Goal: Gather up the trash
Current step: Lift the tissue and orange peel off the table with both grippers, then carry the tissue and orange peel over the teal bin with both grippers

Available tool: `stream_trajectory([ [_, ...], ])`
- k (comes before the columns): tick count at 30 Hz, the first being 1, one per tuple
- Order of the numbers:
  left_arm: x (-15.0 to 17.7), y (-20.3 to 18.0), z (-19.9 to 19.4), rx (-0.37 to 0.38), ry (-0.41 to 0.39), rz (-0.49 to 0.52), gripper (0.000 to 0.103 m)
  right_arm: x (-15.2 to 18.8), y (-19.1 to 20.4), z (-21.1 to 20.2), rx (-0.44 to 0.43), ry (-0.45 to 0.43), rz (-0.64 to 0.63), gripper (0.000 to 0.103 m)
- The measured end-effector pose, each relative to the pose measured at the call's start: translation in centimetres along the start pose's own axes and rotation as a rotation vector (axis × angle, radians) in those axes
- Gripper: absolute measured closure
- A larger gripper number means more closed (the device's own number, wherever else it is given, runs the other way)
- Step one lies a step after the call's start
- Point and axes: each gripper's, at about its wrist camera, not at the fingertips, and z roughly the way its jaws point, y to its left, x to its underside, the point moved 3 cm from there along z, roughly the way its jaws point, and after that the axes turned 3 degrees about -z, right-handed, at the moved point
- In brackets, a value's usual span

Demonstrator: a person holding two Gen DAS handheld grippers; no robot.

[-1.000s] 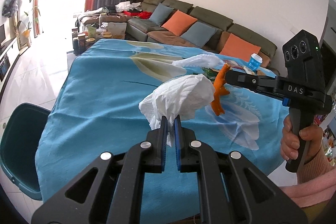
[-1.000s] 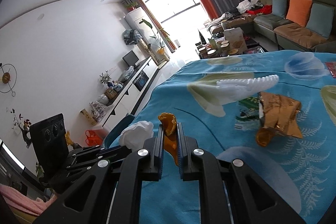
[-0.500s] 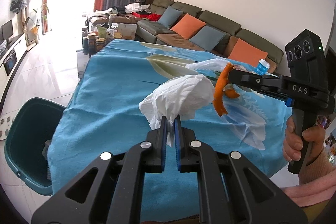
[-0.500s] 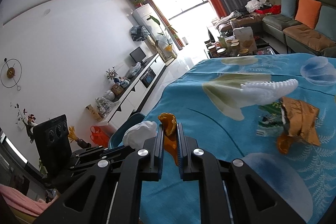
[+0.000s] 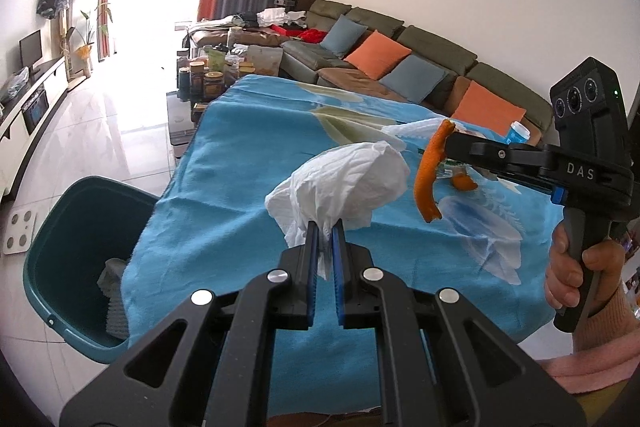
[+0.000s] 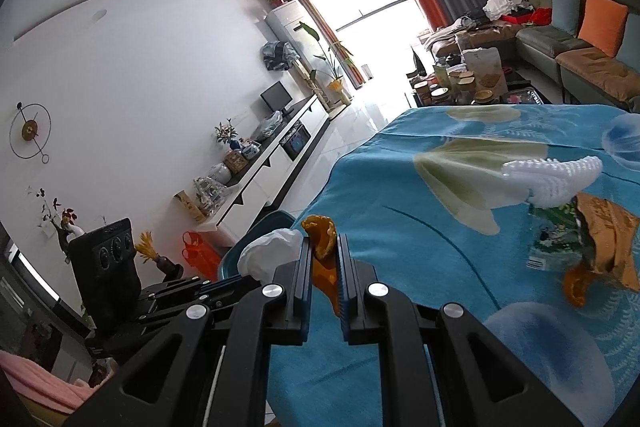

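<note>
Trash in both grippers, up over blue tablecloth (image 5: 248, 163): left gripper (image 5: 325, 239) clamped on crumpled white tissue (image 5: 344, 183), right gripper (image 6: 324, 259) clamped on orange peel (image 6: 322, 239), peel hanging down. Teal bin (image 5: 60, 227) on floor at table's left edge, below tissue. More trash w/ wrappers (image 6: 600, 239) lies on cloth, well apart.

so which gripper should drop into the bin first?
Probably left: the left gripper, holding the tissue, sits nearer the teal bin. The right gripper with the orange peel hangs over the table's middle.
</note>
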Motion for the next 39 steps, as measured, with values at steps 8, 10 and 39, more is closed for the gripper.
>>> stream_trajectory([
  [8, 0.3, 1.0, -0.4, -0.026, -0.006, -0.018, 0.096, -0.3, 0.6, 1.1, -0.02, 0.008, -0.01, 0.093],
  [10, 0.3, 1.2, -0.5, -0.03, -0.006, -0.023, 0.096, -0.2, 0.8, 1.3, -0.025, 0.01, -0.013, 0.093],
  [39, 0.9, 4.0, -2.4, -0.125, -0.033, -0.078, 0.096, -1.1, 3.1, 4.4, -0.104, 0.058, -0.064, 0.093],
])
